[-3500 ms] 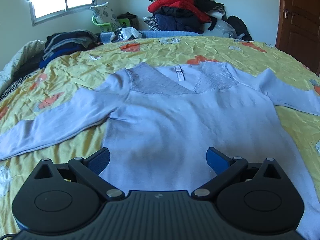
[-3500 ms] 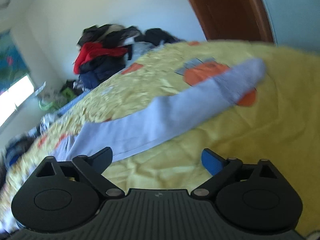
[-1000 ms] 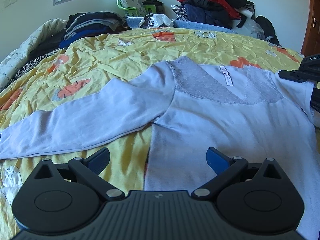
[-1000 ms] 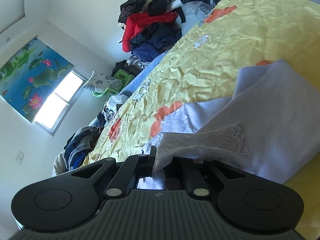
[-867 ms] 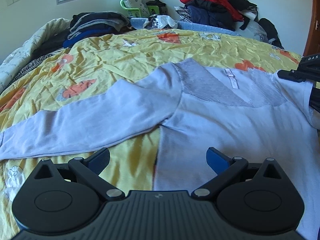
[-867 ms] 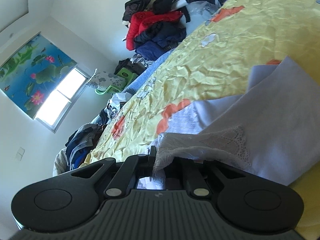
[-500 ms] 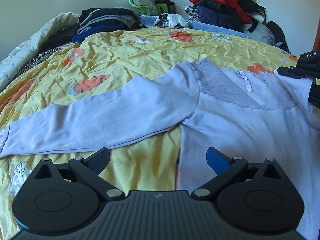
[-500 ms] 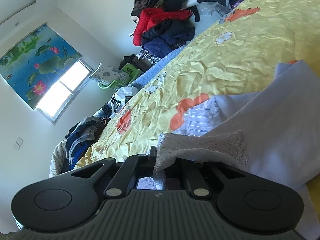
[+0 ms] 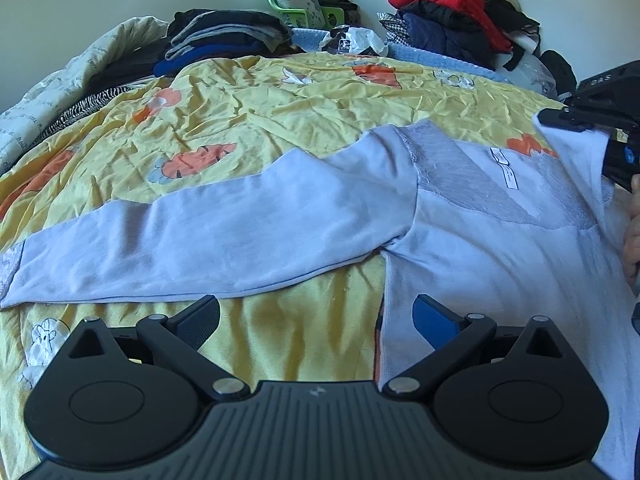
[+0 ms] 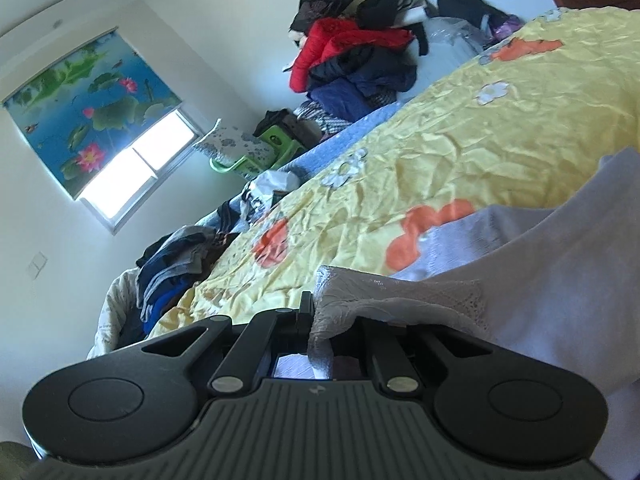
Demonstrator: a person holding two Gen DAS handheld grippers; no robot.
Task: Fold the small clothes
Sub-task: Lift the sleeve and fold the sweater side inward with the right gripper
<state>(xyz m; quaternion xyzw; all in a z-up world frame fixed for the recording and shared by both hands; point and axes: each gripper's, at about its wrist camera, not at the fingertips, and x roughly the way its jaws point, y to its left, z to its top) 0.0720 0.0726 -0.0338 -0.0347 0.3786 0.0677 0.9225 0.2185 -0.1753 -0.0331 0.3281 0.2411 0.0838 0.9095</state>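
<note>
Right gripper (image 10: 320,336) is pinching the sleeve's lace cuff (image 10: 400,300), probably carrying it leftward over the sweater (image 9: 500,264); left gripper (image 9: 316,316) is hovering, fingers spread.

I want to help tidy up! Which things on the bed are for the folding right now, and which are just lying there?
For the folding:
- light blue top
- right gripper, shut on its lace cuff
- left gripper, open

Just lying about:
- red jacket pile
- dark folded stack
- green stool

Only the letters "DAS" read on the right tool (image 9: 600,80); the shirt label (image 9: 505,168) is illegible.
</note>
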